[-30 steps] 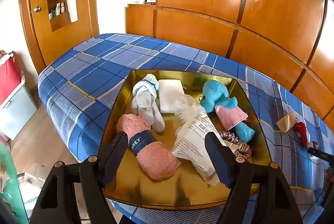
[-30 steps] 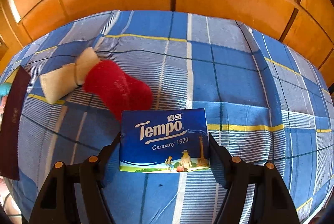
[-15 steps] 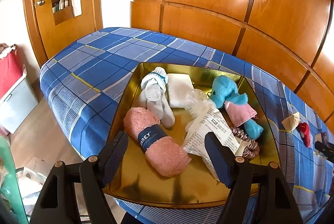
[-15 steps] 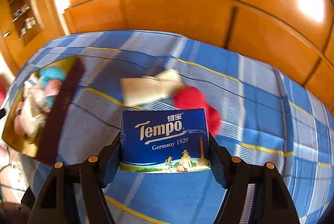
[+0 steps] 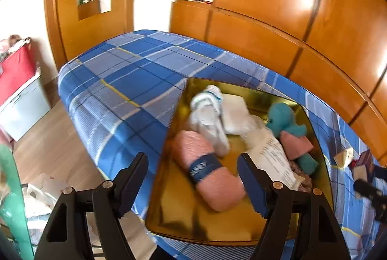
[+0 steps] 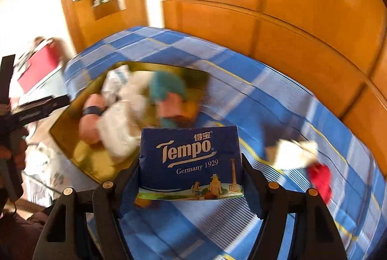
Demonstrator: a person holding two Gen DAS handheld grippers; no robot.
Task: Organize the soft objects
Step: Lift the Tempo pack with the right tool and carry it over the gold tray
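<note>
A gold tray [image 5: 181, 211] on the bed holds a pink rolled towel [image 5: 212, 177], white socks [image 5: 208, 119], a teal plush [image 5: 283, 119], a printed plastic bag [image 5: 273, 156] and other soft items. My left gripper [image 5: 192, 159] hangs open above the tray's near left corner, nothing between its fingers. My right gripper [image 6: 191, 163] is shut on a blue Tempo tissue pack [image 6: 191, 153], held above the bed just right of the tray [image 6: 92, 153], which is blurred. A red and white sock [image 6: 319, 177] lies on the sheet to the right.
The blue plaid bed sheet [image 5: 125, 80] drops off at the left and near edges to a wooden floor. A red box on a grey bin [image 5: 17, 80] stands at the left. Wooden panels [image 5: 266, 42] back the bed. A hand [image 6: 14, 151] holds the left gripper.
My right gripper has swung left and upward with the tissue pack, leaving the red sock behind and bringing the tray into view. The left gripper has drifted slightly left, still open.
</note>
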